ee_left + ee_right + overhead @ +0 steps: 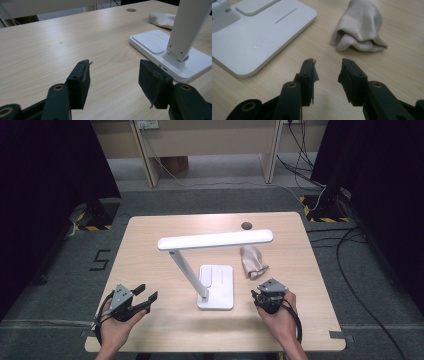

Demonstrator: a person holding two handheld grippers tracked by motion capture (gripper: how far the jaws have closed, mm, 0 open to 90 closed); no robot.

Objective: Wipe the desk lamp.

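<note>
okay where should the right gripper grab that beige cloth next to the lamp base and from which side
Best bet is the raised, bunched hump of the beige cloth, approached from the near side, where the right gripper already points with jaws open and empty. The cloth lies crumpled on the table, with folded edges facing the gripper, so the jaws can probably straddle a fold there. The lamp base sits apart from it, leaving room.

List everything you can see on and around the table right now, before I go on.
desk lamp: 1, white, table centre, head bar level above its base
cloth: 1, beige, crumpled, right of the lamp base
grommet: 1, dark, far table edge
table: 1, light wood
cables: several, black, floor at right
left gripper: 1, black, near left, open, nothing held
right gripper: 1, black, near right, open, pointing at the cloth
</note>
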